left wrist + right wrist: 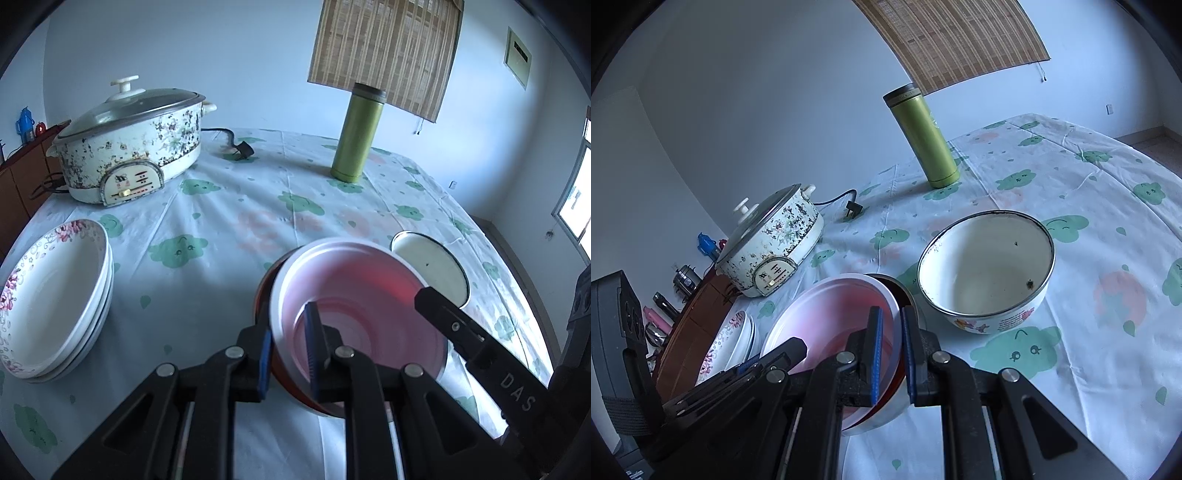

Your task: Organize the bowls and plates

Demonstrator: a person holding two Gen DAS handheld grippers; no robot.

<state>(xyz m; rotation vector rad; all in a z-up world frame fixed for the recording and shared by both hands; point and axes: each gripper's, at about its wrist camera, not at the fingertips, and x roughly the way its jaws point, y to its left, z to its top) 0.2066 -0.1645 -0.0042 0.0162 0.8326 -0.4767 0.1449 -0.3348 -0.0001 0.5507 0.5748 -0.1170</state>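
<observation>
A pink bowl (369,310) with a white rim sits nested in a red bowl (264,291). My left gripper (288,350) is shut on their near left rim, one finger inside and one outside. My right gripper (892,354) is shut on the right rim of the same bowls (831,314). A white enamel bowl (986,266) with a dark rim stands just right of them; in the left wrist view it shows behind the pink bowl (432,266). A stack of floral white plates (51,299) lies at the left.
An electric cooker (133,140) with a glass lid stands at the back left, its cord and plug (240,149) beside it. A green thermos (356,133) stands at the back. The tablecloth (221,229) has green cloud prints. A wooden cabinet (690,332) lies left of the table.
</observation>
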